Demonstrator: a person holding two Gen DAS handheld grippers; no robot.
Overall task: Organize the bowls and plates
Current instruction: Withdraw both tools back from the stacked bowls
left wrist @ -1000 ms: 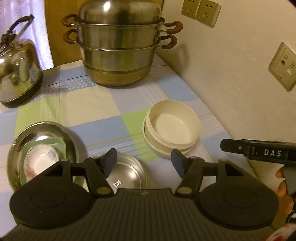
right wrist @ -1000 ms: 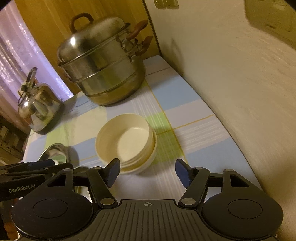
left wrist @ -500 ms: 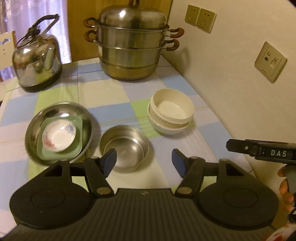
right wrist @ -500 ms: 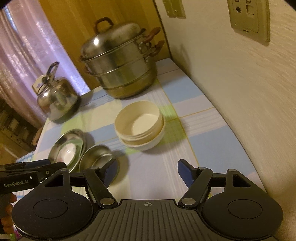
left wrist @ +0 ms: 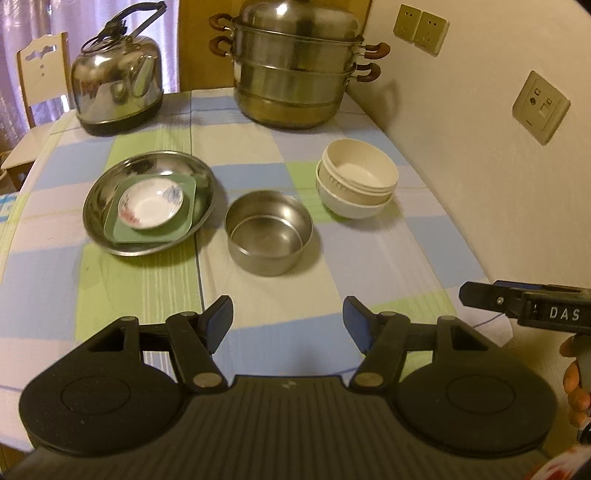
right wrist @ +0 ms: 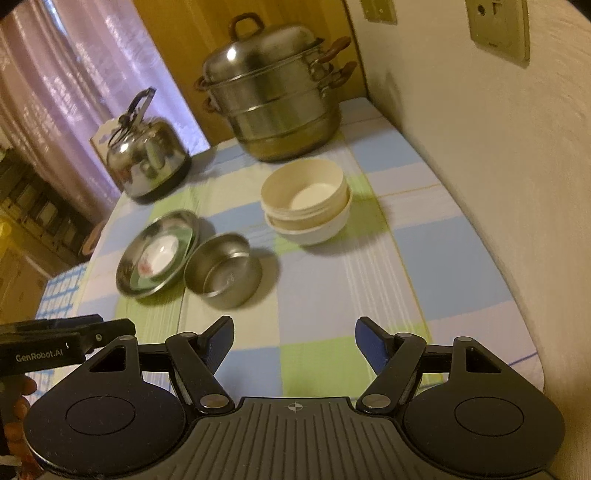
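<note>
I stand at a table (left wrist: 388,258) covered with a checked cloth (left wrist: 140,280) in pale blue, green and white squares, pushed against a cream wall (left wrist: 480,177) that carries wall sockets (left wrist: 421,27) and a switch plate (left wrist: 541,107). At the far end sit a tall steel steamer pot (left wrist: 295,66) with brown handles and a shiny kettle (left wrist: 118,88); behind the kettle I see a pale chair back (left wrist: 42,70) and a purple curtain (right wrist: 85,92).

The dishes lie in a loose row across the middle of the cloth. On the left a wide steel plate (left wrist: 147,203) holds a green square plate (left wrist: 151,221), and a small white patterned dish (left wrist: 150,203) rests on that. Just beside it stands an empty steel bowl (left wrist: 269,232). Nearer the wall are the cream bowls (left wrist: 356,177), nested one inside another, the upper ones tilted a little in the white bowl underneath.

My left gripper (left wrist: 288,321) hangs over the near part of the cloth, jaws parted about halfway with nothing between them and touching nothing. My right gripper (right wrist: 293,341) is beside it, closer to the wall, jaws parted a little wider and likewise empty. Both are well apart from the dishes, and each shows at the edge of the other's view with fingers (left wrist: 574,380) wrapped round its handle
</note>
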